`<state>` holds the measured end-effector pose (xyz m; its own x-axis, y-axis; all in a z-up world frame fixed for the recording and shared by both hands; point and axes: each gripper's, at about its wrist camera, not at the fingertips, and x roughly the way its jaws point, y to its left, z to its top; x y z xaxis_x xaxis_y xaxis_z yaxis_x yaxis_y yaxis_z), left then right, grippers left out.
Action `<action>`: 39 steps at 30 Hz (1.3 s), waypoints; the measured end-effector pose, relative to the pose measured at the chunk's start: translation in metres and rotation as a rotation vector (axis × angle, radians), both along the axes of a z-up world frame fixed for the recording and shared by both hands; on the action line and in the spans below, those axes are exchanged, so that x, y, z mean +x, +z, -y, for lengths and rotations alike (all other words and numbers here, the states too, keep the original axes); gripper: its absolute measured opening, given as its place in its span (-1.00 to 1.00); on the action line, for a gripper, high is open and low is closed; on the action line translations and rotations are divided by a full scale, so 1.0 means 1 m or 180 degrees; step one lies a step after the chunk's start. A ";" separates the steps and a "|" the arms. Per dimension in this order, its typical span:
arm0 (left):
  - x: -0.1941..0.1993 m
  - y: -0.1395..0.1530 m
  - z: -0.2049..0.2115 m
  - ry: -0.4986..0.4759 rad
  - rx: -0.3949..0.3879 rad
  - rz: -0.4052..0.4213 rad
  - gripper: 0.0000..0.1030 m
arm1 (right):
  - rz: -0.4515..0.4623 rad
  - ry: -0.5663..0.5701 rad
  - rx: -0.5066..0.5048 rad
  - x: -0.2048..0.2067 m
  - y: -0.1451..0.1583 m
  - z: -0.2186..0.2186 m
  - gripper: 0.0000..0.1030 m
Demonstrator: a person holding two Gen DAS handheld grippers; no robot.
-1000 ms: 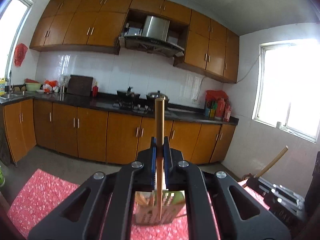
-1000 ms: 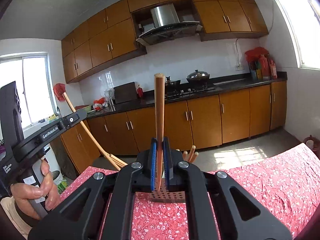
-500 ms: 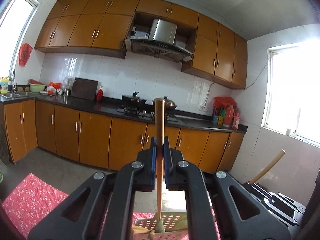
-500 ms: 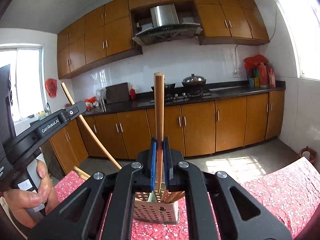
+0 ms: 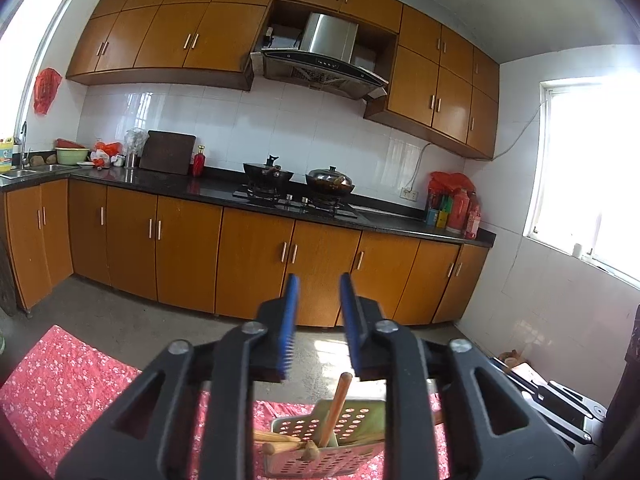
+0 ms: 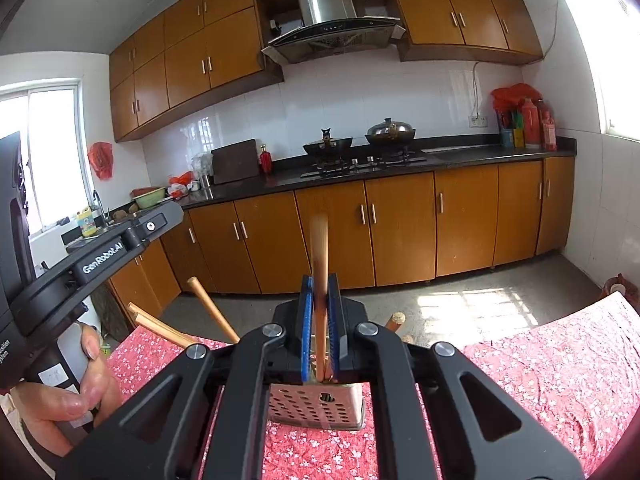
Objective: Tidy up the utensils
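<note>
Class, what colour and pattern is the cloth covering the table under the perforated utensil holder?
Red cloth with small white flowers; clearest in the right wrist view.

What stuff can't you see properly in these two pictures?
- Utensil holder, left wrist view: base cut by the frame edge, sides behind the left gripper.
- Holder's inside, right wrist view: hidden behind the right gripper.
- Chopstick top, right wrist view: blurred.
- Condiment bottles: labels too small.

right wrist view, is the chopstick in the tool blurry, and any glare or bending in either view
Right wrist view: the chopstick clamped in the right tool is smeared at its top, and the window blows out white. Left wrist view: window glare too, with cabinets bowed by the fisheye.
</note>
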<state>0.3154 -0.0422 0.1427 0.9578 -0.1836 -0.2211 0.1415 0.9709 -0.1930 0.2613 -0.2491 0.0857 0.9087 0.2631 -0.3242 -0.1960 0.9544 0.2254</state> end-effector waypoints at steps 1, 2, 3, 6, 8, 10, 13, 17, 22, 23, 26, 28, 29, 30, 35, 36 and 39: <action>-0.003 0.001 -0.001 0.0014 -0.0007 0.0012 -0.33 | 0.0000 0.0001 0.0028 -0.001 0.002 0.002 -0.82; -0.007 0.005 -0.005 0.0033 -0.0022 0.0032 -0.31 | 0.0007 -0.0011 0.0050 -0.003 0.003 0.004 -0.76; -0.012 0.008 -0.010 0.0043 -0.0030 0.0050 -0.26 | 0.0030 -0.0027 0.0069 -0.007 0.006 0.007 -0.72; -0.032 0.014 -0.025 0.0107 0.0019 0.0084 -0.03 | 0.0151 -0.0085 0.0078 -0.023 0.016 0.014 -0.33; -0.048 0.015 -0.037 0.0161 0.0072 0.0085 0.07 | 0.0226 -0.0121 0.0073 -0.037 0.020 0.019 -0.09; -0.069 0.012 -0.049 0.0181 0.0151 0.0049 0.22 | 0.0259 -0.0151 0.0062 -0.055 0.022 0.023 0.08; -0.104 0.002 -0.062 0.0223 0.0287 0.0008 0.63 | 0.0284 -0.0188 0.0021 -0.083 0.018 0.021 0.57; -0.153 -0.019 -0.073 0.0306 0.0435 -0.0056 0.92 | 0.0411 -0.0326 -0.0193 -0.121 0.008 0.008 0.97; -0.199 -0.050 -0.081 0.0377 0.0492 -0.0256 0.92 | 0.0452 -0.0510 -0.0331 -0.161 -0.009 -0.011 0.97; -0.209 -0.057 -0.082 0.0443 0.0518 -0.0296 0.92 | 0.0429 -0.0543 -0.0310 -0.167 -0.013 -0.013 0.97; -0.231 -0.073 -0.081 0.0553 0.0577 -0.0348 0.93 | 0.0375 -0.0658 -0.0371 -0.181 -0.024 -0.022 0.97; -0.246 -0.081 -0.080 0.0554 0.0600 -0.0300 0.93 | 0.0357 -0.0685 -0.0455 -0.190 -0.036 -0.025 0.97; -0.249 -0.085 -0.079 0.0549 0.0609 -0.0283 0.93 | 0.0358 -0.0685 -0.0491 -0.193 -0.039 -0.028 0.97; -0.255 -0.089 -0.078 0.0540 0.0627 -0.0268 0.93 | 0.0352 -0.0669 -0.0545 -0.197 -0.044 -0.032 0.97; -0.268 -0.103 -0.066 0.0559 0.0795 -0.0235 0.93 | 0.0269 -0.0582 -0.0571 -0.210 -0.063 -0.037 0.97; -0.269 -0.108 -0.064 0.0558 0.0828 -0.0250 0.92 | 0.0243 -0.0581 -0.0577 -0.214 -0.069 -0.036 0.97; -0.274 -0.120 -0.060 0.0508 0.0866 -0.0304 0.93 | 0.0162 -0.0598 -0.0583 -0.220 -0.082 -0.035 0.97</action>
<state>0.0410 0.0180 0.0227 0.9423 0.0455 -0.3317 -0.0229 0.9972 0.0715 0.0417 -0.2138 0.0032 0.9524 0.0295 -0.3033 -0.0182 0.9990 0.0400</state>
